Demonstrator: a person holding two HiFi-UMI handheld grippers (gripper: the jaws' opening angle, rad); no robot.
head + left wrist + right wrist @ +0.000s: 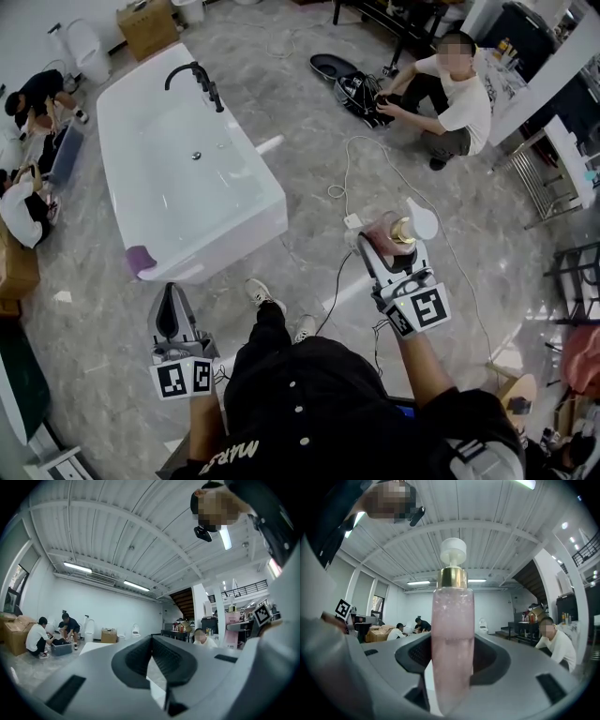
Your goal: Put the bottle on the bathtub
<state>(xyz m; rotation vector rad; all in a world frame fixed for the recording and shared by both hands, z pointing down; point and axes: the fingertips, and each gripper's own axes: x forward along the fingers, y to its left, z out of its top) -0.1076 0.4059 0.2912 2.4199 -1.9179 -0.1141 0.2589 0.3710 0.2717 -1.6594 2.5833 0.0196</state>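
Observation:
A pink pump bottle point(452, 639) with a gold collar and white pump head stands upright between the jaws of my right gripper point(451, 667), which is shut on it. In the head view the bottle point(389, 230) sits at the tip of the right gripper point(386, 246), over the grey floor, well to the right of the white bathtub point(253, 220). My left gripper point(172, 317) hangs low at the left, just below the tub's near end, its jaws shut with nothing between them point(151, 660).
A black faucet point(192, 75) stands on the tub's far rim and a purple item point(141, 258) lies at its near end. A seated person point(450, 94) with a black bag is on the floor at right. White cables point(361, 178) trail across the floor. Cardboard boxes point(145, 26) stand beyond.

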